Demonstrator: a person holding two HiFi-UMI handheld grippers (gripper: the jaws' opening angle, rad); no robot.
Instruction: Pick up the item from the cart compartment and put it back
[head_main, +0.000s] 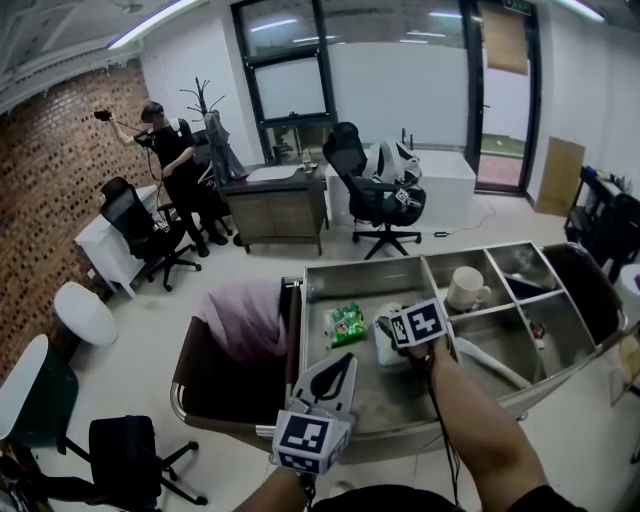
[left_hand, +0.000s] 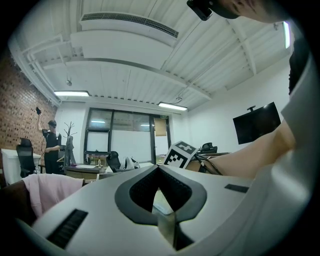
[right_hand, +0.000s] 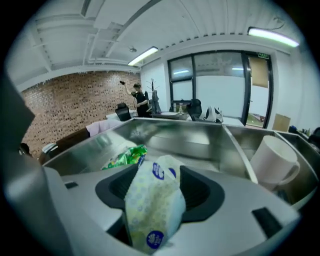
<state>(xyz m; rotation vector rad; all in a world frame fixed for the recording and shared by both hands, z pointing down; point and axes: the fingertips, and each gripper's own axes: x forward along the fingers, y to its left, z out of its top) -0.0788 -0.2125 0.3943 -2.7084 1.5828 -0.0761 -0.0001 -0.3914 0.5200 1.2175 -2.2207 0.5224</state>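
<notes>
The steel cart (head_main: 362, 271) has one large compartment and several smaller ones. My right gripper (head_main: 392, 334) hangs over the large compartment, shut on a pale tissue packet (right_hand: 152, 205) with blue round marks; the packet (head_main: 387, 352) sticks out between the jaws. A green snack bag (head_main: 347, 323) lies on the compartment floor just left of it, also seen as the green bag (right_hand: 125, 156) past the jaws. My left gripper (head_main: 343, 360) sits at the cart's near edge, shut with nothing in it, its tips (left_hand: 159, 166) touching.
A white mug (head_main: 466, 288) stands in the neighbouring compartment. A brown chair with a pink cloth (head_main: 245, 315) stands left of the cart. Black office chairs (head_main: 375, 195), a desk (head_main: 275, 205) and a person (head_main: 175, 160) are farther back.
</notes>
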